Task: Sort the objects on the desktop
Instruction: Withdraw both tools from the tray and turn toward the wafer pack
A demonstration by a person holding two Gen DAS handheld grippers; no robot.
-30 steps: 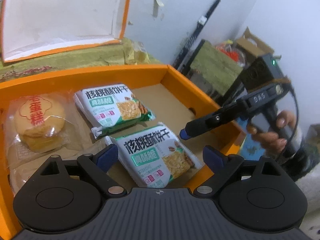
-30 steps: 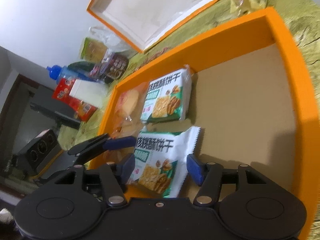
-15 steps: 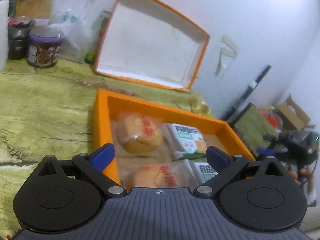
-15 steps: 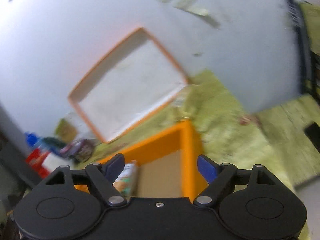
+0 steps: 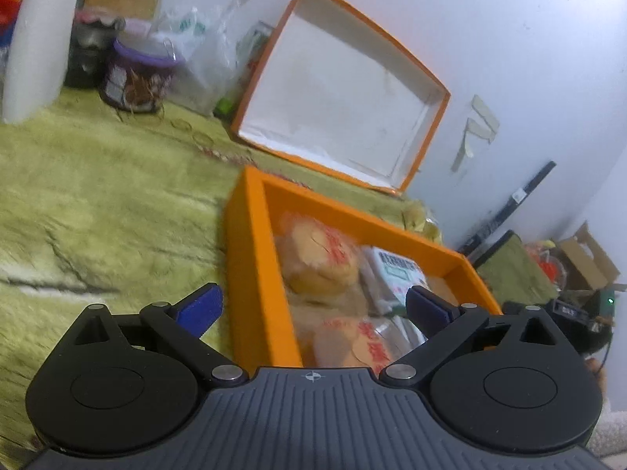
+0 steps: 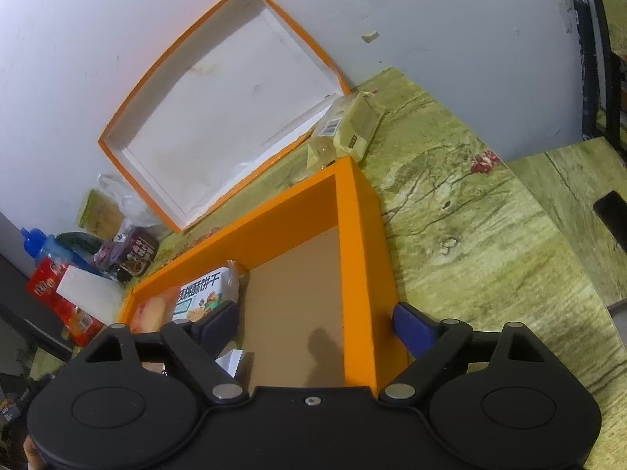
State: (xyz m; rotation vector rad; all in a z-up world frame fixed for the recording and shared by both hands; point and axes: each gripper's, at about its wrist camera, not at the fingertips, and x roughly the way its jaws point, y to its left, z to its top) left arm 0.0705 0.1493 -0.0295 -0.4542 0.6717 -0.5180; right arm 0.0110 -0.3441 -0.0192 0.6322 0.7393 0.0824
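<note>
Left wrist view: the left gripper (image 5: 311,307) hangs with its jaws spread wide and nothing between the blue pads, one pad over the green counter (image 5: 98,203), the other over the orange box (image 5: 250,258). The jaws have just been opening, though they have hardly widened in the last moment. Inside the box, at its left side, lie two wrapped round cakes (image 5: 325,262) with red print, blurred here; just to their right is a green-and-white biscuit packet (image 5: 395,270). Beyond the box the orange lid (image 5: 341,90) leans against the white wall, its white inside facing out. At far left stand a white roll (image 5: 39,39), a dark jar (image 5: 137,74) and a clear plastic bag (image 5: 196,51).

Right wrist view: the right gripper (image 6: 315,327) has also just been opening; its jaws stand apart and empty, straddling the box's right wall. The right part of the box floor is bare brown card. A yellow packet (image 6: 352,127) lies on the counter just beyond the box's far corner, against the lid.
</note>
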